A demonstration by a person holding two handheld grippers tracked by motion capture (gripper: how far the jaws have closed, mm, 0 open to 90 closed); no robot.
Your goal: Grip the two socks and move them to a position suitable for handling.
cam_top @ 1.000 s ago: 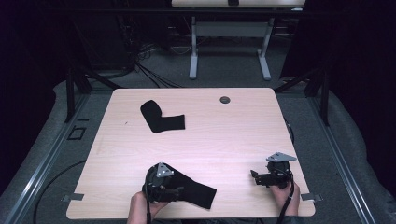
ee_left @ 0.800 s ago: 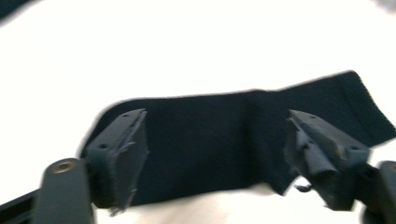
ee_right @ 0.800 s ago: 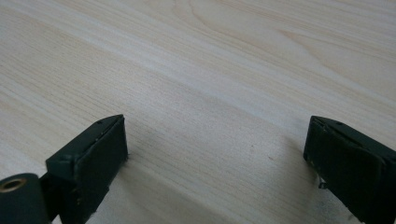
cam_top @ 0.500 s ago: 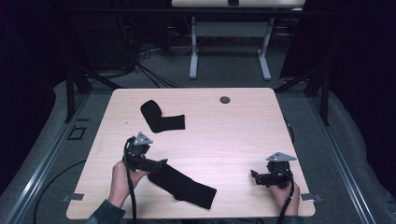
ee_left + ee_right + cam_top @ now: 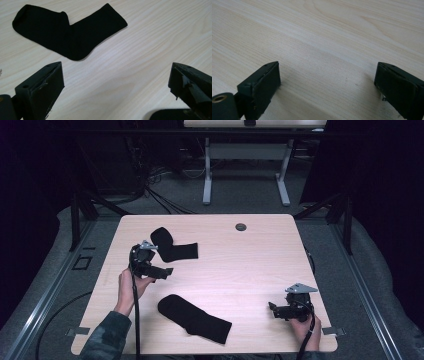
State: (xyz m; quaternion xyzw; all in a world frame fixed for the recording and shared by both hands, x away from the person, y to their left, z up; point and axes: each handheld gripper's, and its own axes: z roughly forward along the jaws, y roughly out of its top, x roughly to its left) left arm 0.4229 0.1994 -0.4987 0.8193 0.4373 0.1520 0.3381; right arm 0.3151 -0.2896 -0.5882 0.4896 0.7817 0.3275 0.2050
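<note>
Two black socks lie flat on the wooden table. One bent sock is at the back left, and a straighter sock lies near the front edge. My left gripper hovers just in front of the bent sock, pointing right. Its jaws have just been opening and now stand open with nothing between them. At the front right, my right gripper rests low over bare wood, also open and empty.
A small dark grommet is set into the table near its far edge. Beyond the table stand the white legs of another desk, with cables on the grey floor. Dark curtains close in both sides.
My left gripper has left the front sock, which now lies stretched out, and moved up and left toward the bent sock with wider jaws. The right gripper has stayed still.
</note>
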